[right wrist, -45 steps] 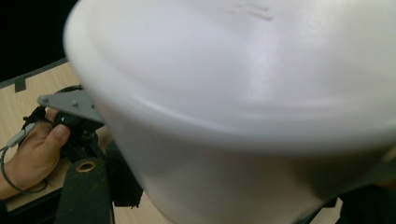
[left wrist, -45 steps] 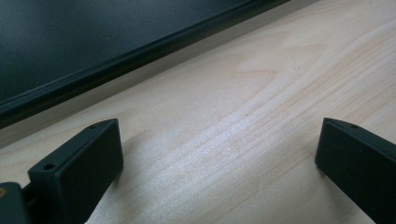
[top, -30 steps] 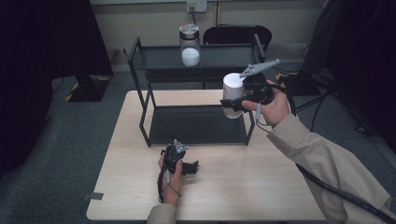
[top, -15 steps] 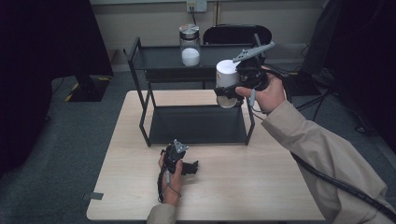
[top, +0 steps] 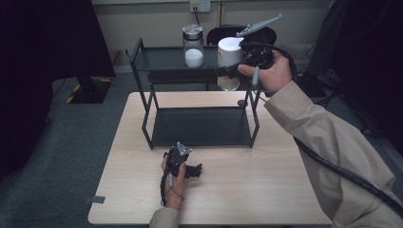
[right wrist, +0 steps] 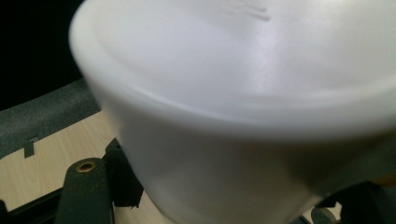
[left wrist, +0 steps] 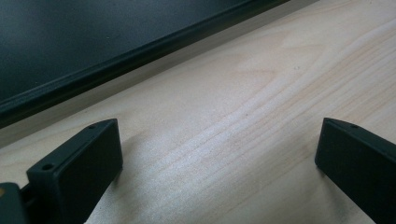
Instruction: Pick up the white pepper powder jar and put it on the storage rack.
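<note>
From the high view, the right gripper [top: 233,71] is pinching a white-lidded jar [top: 229,59] by its side, holding it upright in the air at the right end of the black two-tier rack [top: 142,59], about level with the top shelf. A second jar [top: 193,45] with a metal lid and white contents stands on that top shelf, just to the left of the held one and apart from it. The left gripper [top: 196,169] rests low on the wooden table [top: 266,190] in front of the rack, holding nothing.

In the left gripper view the jaws are spread wide, with bare table grain between them and the dark edge of the rack's lower shelf [left wrist: 93,42] beyond.

In the right gripper view the jar [right wrist: 243,121] sits very close to the lens and blurred, its white lid on top; the pads themselves are hidden behind it, so the exact contact line is hard to judge.

The jar looks rigid and smooth-walled (probably glass or hard plastic below the lid, with some pale contents at the bottom), so it is likely slippery and would not take a knock on the rack's rail kindly. A hold on the body just under the lid, kept upright, seems soundest; the lid alone might twist or slip.
</note>
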The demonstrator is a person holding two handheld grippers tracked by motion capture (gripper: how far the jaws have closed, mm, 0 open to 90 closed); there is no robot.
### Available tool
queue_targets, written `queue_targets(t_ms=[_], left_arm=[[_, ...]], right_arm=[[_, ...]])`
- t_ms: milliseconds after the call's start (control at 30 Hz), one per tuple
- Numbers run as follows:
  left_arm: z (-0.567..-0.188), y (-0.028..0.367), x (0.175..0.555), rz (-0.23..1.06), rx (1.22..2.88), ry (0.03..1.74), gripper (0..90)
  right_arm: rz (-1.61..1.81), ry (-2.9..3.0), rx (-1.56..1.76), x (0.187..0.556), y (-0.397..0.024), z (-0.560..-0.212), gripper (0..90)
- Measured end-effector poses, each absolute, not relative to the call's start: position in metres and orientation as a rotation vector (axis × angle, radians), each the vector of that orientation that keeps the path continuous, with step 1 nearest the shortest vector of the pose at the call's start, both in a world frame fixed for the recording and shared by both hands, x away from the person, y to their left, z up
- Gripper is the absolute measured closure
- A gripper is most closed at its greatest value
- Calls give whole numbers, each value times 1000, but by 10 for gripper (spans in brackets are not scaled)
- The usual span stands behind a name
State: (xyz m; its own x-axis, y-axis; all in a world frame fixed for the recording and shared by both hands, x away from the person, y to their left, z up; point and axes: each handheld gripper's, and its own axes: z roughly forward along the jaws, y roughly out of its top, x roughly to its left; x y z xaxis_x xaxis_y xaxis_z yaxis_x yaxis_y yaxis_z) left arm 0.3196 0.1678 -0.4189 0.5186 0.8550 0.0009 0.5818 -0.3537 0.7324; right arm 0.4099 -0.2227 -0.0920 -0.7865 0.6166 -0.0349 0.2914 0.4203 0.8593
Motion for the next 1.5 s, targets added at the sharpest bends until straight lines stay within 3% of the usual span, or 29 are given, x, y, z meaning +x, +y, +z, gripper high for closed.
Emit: queue_targets(t_ms=[700, 1500], left_arm=[[-419, 168, 320, 508, 2074, 1164, 0], [-419, 167, 320, 509, 2071, 1171, 0]], right_arm=[[1273, 2241, 855, 447, -205, -66, 301], [1224, 2237, 891, 479, -190, -81, 301]])
